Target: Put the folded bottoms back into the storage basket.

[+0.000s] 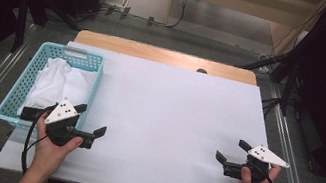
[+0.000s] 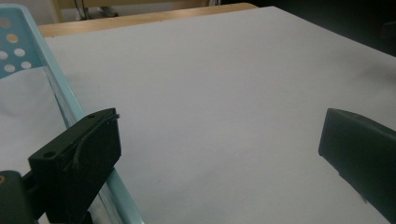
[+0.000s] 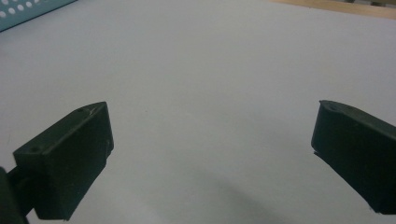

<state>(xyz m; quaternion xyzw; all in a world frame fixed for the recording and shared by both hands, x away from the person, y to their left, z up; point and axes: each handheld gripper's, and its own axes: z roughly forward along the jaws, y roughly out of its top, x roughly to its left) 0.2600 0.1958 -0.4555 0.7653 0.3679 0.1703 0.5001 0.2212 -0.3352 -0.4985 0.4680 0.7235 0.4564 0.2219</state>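
We are just getting started. Our left gripper (image 1: 91,120) and right gripper (image 1: 232,151) both hold nothing, jaws wide apart, low in the frame. The white cloth (image 1: 62,83) lies in the blue basket (image 1: 90,95) at the left. Next, we think, our left gripper must reach in and pinch it.

One light-blue perforated basket (image 1: 11,108) sits at the table's left edge. It holds white cloth (image 1: 58,81), bunched so that it may be one piece or several. One white sheet (image 1: 173,108) covers one wooden table (image 1: 157,52). Two hand-held grippers: left gripper (image 1: 92,119), right gripper (image 1: 231,152).
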